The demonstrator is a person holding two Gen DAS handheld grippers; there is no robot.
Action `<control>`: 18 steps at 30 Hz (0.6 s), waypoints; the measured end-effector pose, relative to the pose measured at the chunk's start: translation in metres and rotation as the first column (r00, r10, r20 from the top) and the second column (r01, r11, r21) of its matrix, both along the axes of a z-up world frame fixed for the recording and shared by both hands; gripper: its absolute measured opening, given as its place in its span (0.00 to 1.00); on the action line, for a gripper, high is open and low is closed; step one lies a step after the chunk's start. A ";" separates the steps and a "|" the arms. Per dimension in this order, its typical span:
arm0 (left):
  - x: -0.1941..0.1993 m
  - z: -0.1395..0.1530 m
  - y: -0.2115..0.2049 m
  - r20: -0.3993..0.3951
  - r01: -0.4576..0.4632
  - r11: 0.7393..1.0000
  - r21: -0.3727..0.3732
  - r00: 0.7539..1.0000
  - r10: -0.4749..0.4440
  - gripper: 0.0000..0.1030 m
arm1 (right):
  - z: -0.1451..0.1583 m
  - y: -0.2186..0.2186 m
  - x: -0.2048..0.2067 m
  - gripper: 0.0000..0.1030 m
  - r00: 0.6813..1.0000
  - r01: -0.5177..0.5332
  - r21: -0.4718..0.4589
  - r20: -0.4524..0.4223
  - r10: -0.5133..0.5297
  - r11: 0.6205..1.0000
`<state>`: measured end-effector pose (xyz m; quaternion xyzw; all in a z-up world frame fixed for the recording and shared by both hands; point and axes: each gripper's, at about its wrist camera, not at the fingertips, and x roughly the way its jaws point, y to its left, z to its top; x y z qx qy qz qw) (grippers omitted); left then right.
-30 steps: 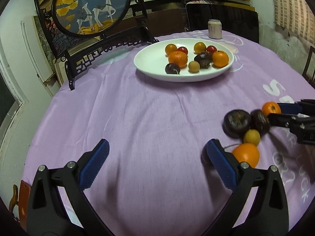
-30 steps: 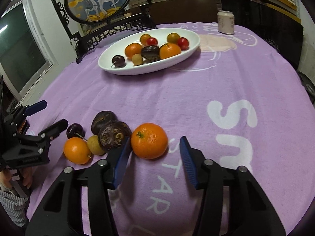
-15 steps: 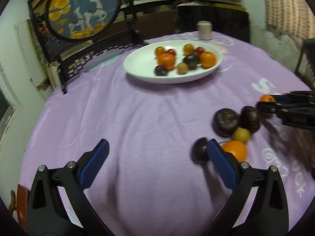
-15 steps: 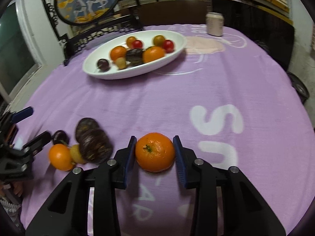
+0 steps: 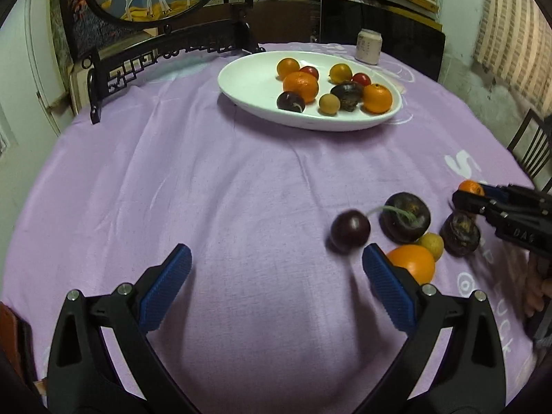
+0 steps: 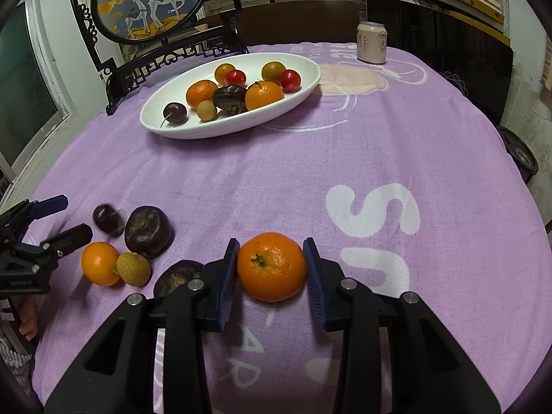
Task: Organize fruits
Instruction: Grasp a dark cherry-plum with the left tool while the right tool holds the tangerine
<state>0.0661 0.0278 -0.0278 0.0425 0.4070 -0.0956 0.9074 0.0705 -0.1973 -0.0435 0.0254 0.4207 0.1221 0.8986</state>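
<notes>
Sorting the fruit was, by my reading, roughly half done: you had a white oval dish at the far side of the purple tablecloth already holding nine pieces, while six more lay loose on the cloth nearer you. In the dish sat two mandarins, two small yellow-orange fruits, two red cherry tomatoes, a dark wrinkled passion fruit, a pale longan and a dark cherry with its stem. Your right gripper was pointed downward with its blue pads pressed against both sides of a mandarin that rested on the cloth, so it looked clamped and ready to lift. Your left gripper was spread wide with nothing between its pads, and its right pad stood just beside a small orange fruit and near a dark cherry, which appeared blurred. That cherry belonged to a loose cluster to the left of your right gripper: a large dark passion fruit, a second dark wrinkled one partly hidden behind the right gripper's left finger, and a pale longan touching the small orange fruit. Beyond the dish stood a drinks can and a carved black frame holding a round picture of deer.
</notes>
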 end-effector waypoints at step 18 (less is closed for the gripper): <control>0.027 -0.003 -0.041 0.053 0.121 0.984 0.131 0.990 -0.129 0.83 | -0.001 0.001 0.000 0.37 1.000 -0.001 -0.010 0.000 0.001 1.000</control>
